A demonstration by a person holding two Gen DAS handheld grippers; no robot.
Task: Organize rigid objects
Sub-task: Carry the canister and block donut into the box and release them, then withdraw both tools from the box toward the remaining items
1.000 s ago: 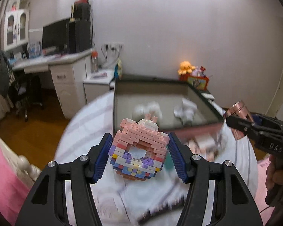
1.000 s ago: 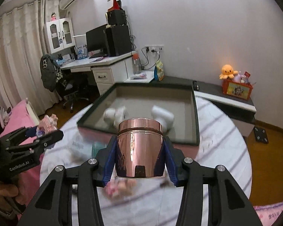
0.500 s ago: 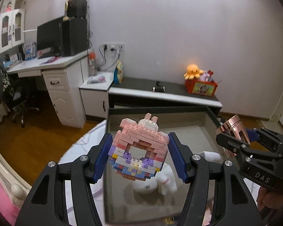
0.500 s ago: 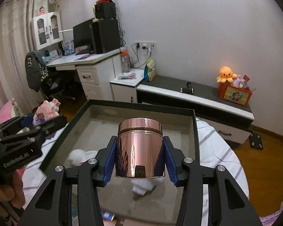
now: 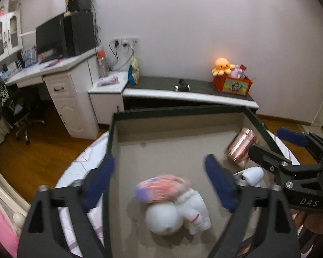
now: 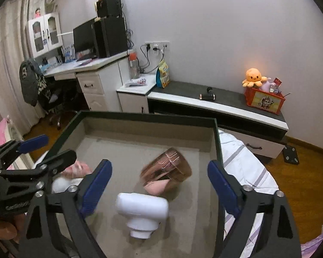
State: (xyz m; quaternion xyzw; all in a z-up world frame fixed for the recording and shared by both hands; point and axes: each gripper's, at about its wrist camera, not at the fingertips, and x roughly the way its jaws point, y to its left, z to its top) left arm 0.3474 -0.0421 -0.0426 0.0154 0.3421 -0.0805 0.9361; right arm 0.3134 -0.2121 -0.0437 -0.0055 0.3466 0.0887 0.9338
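Both jaws just opened wide, nothing gripped: left gripper (image 5: pixel 159 172) over blurred brick toy (image 5: pixel 161 188), right gripper (image 6: pixel 159 172) over blurred copper tin (image 6: pixel 165 169), both inside the box (image 6: pixel 148 116).

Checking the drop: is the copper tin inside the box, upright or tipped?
Inside the box and tipped: the copper tin leans above the floor, blurred, clear of the right gripper, whose jaws just opened.

A home bedroom: computer desk (image 6: pixel 90 65), curtains (image 6: pixel 4 64), plush octopus (image 6: pixel 254 76), striped bedding (image 6: pixel 243 161).

At about 4 o'clock in the left wrist view, white letters "DAS" stand on the black body of the right gripper (image 5: pixel 290 148); nothing else reads clearly.
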